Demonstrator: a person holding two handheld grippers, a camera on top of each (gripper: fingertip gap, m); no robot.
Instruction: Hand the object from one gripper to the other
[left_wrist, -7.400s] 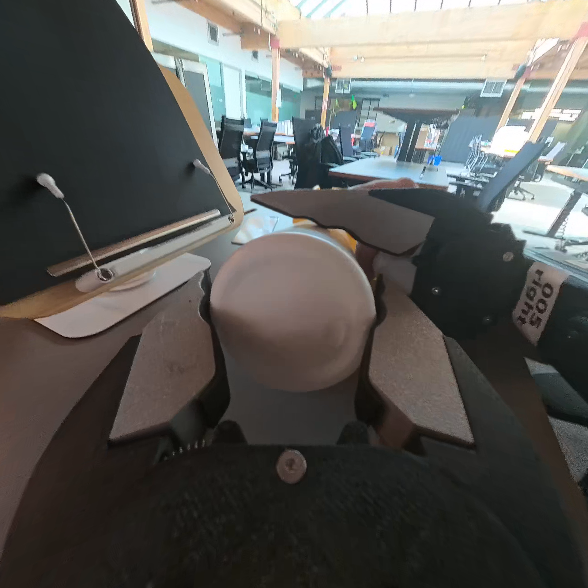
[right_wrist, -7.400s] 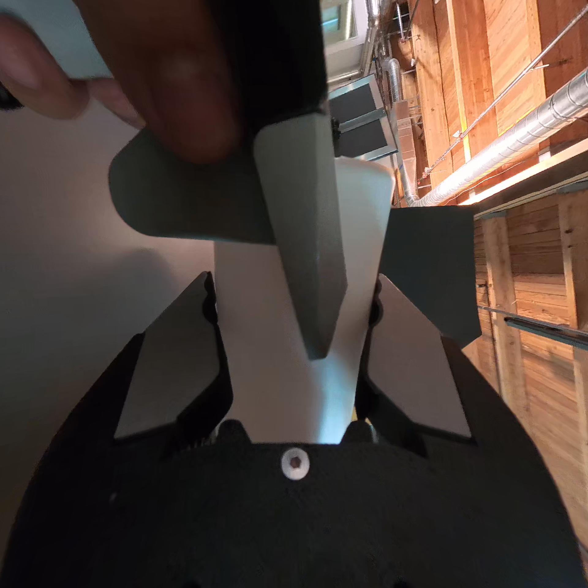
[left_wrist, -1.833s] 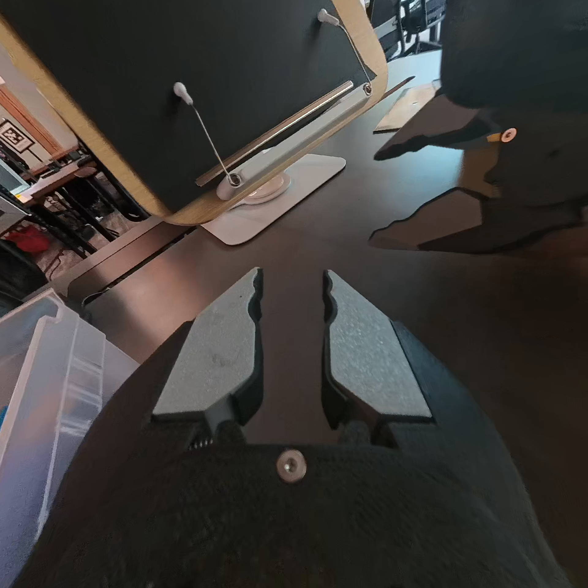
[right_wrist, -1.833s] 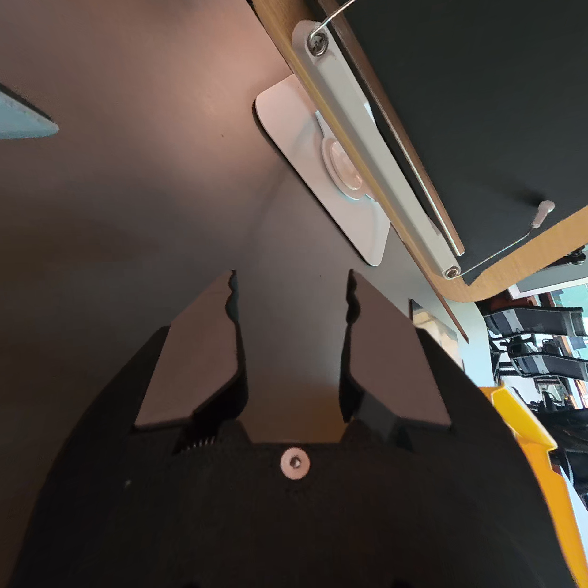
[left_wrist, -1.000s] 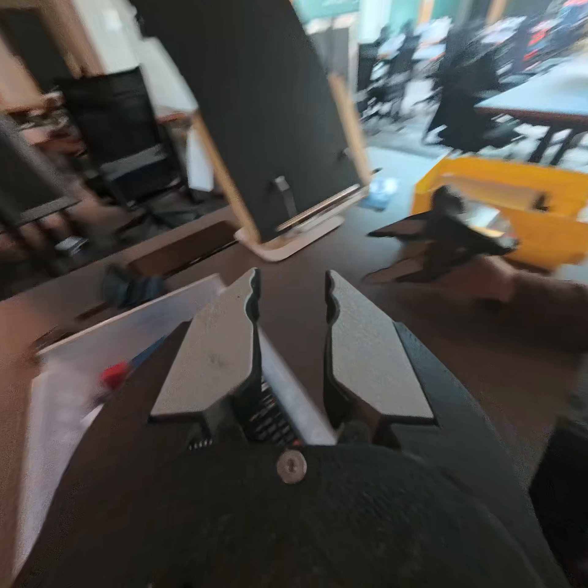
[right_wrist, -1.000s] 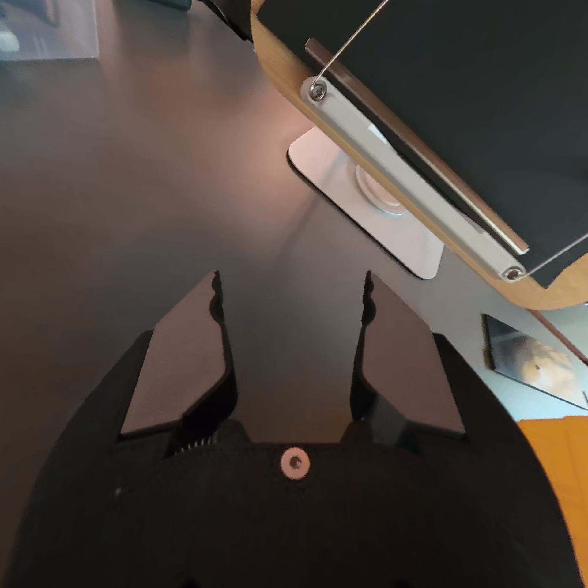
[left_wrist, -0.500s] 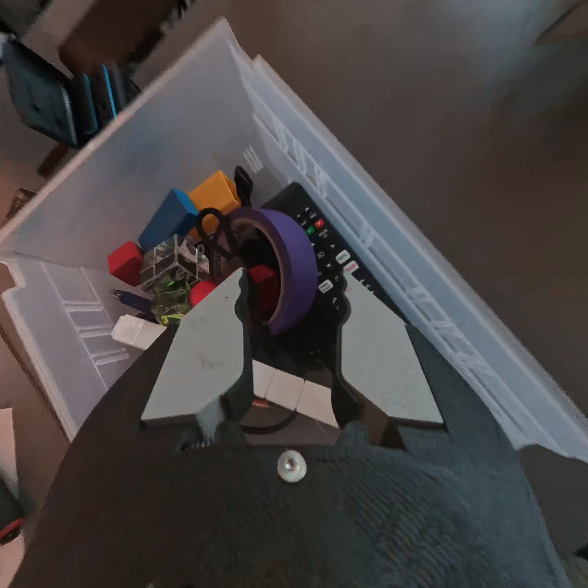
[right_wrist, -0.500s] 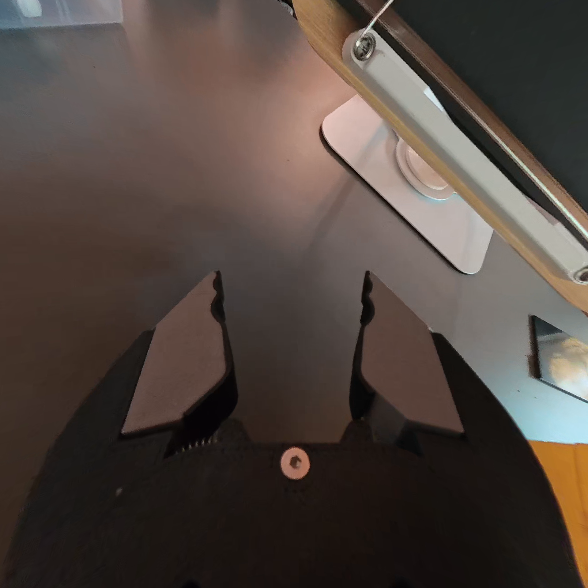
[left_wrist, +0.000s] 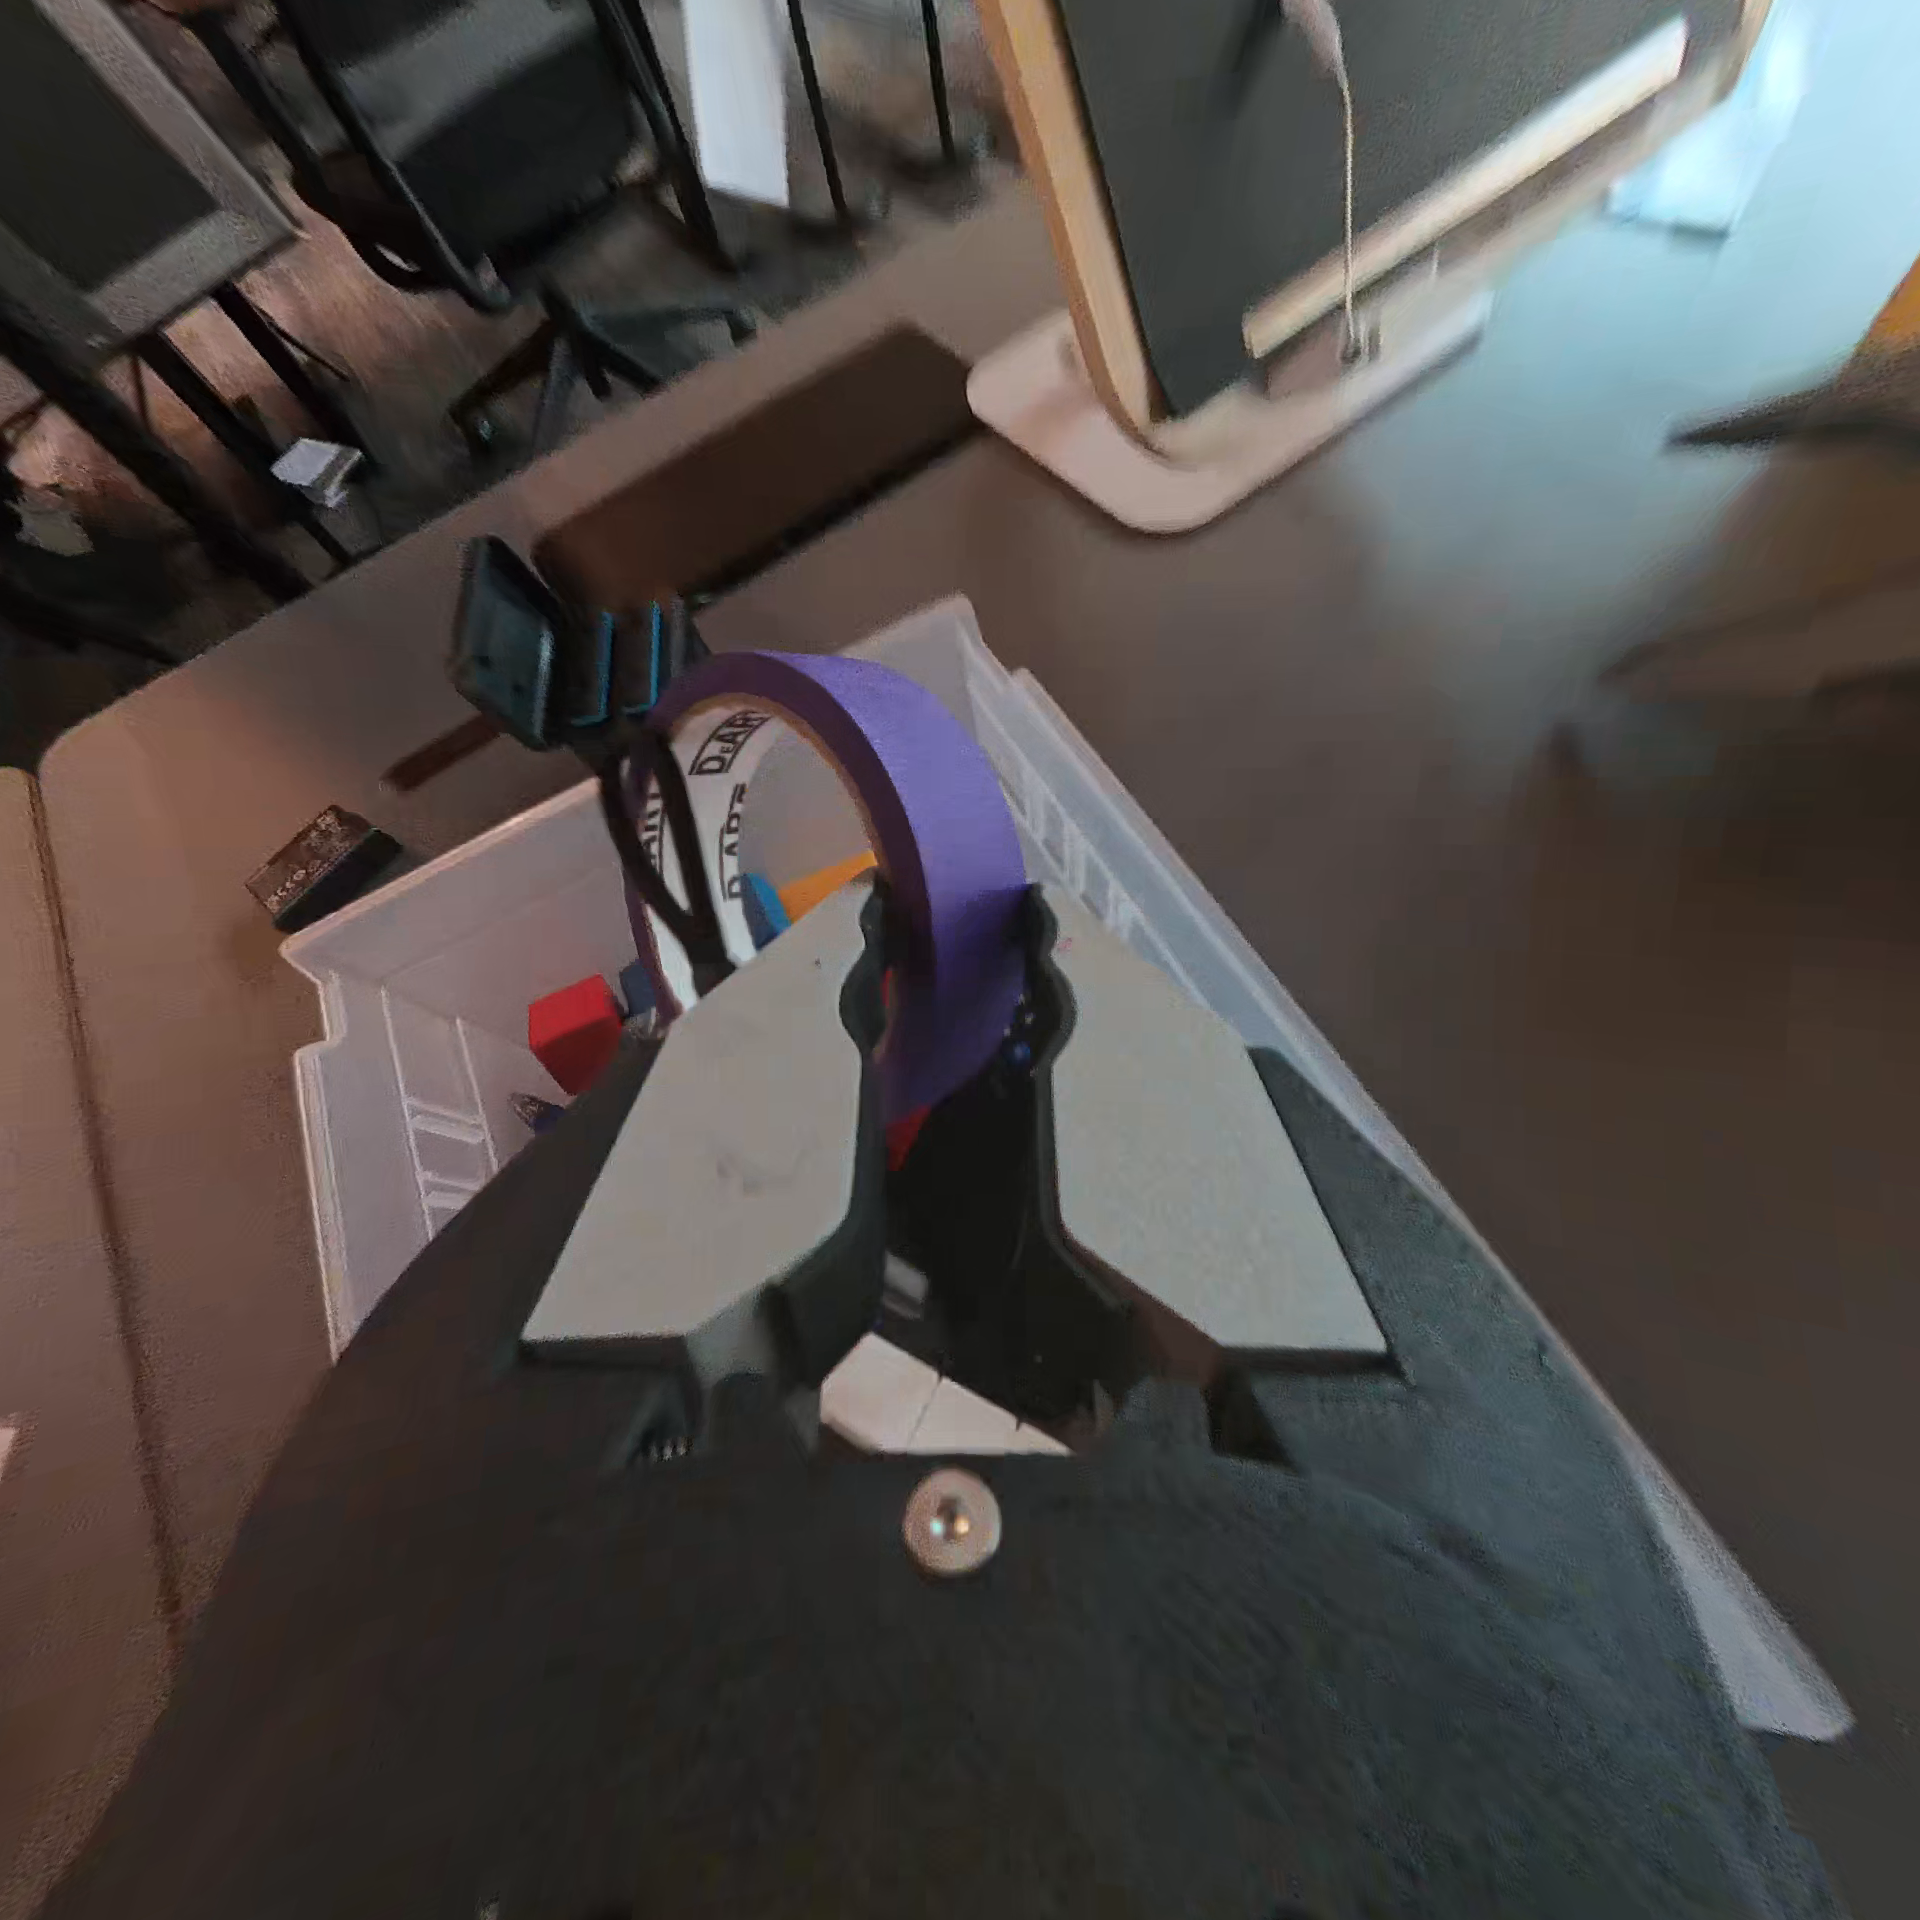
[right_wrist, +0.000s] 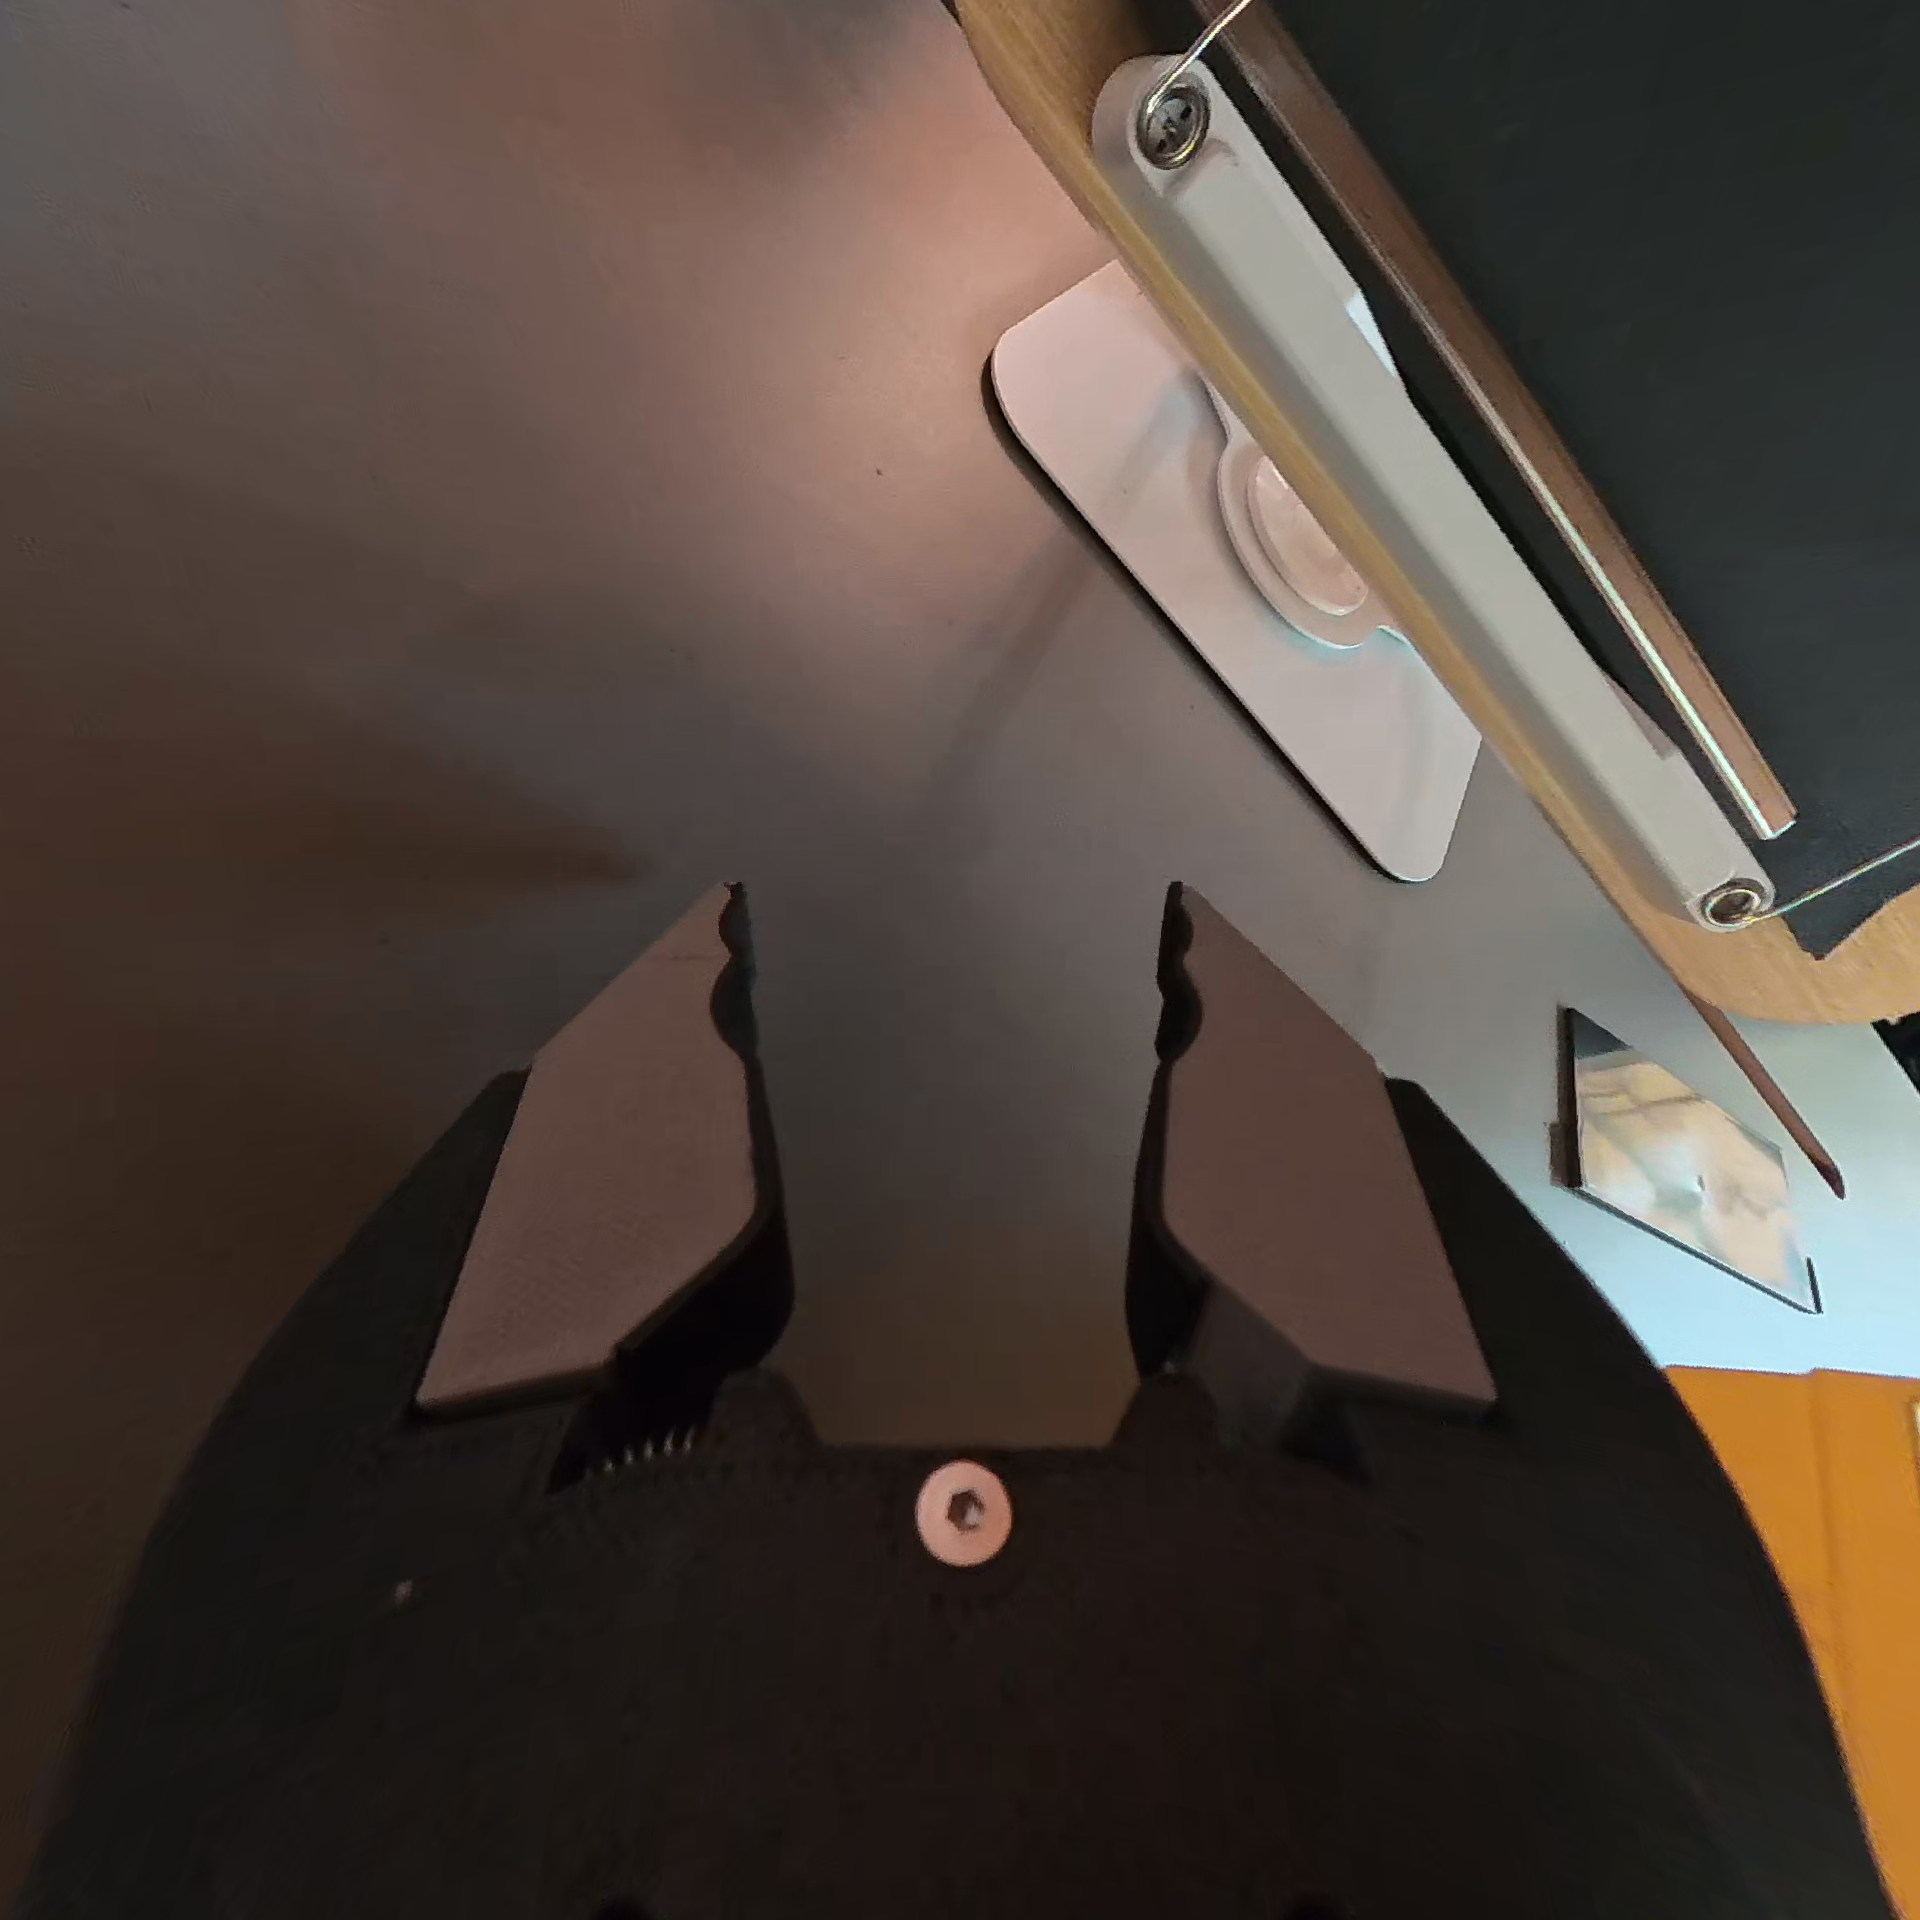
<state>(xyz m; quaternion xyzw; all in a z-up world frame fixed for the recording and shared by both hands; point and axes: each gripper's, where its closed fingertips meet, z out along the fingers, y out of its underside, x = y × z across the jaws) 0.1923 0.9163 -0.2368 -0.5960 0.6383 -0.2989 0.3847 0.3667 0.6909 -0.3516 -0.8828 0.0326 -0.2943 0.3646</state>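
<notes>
Left wrist view: purple tape roll (left_wrist: 925, 821) clamped in left hand-held gripper (left_wrist: 954, 914).

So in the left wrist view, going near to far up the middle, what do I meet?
left gripper → purple tape roll held in its fingers → clear plastic bin → dark table → white stand base → black board

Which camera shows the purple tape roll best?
The left wrist view. There the purple tape roll stands on edge, pinched between the left gripper fingers above the clear plastic bin. The right wrist view shows none of it, only the open, empty right gripper over the dark table.
</notes>
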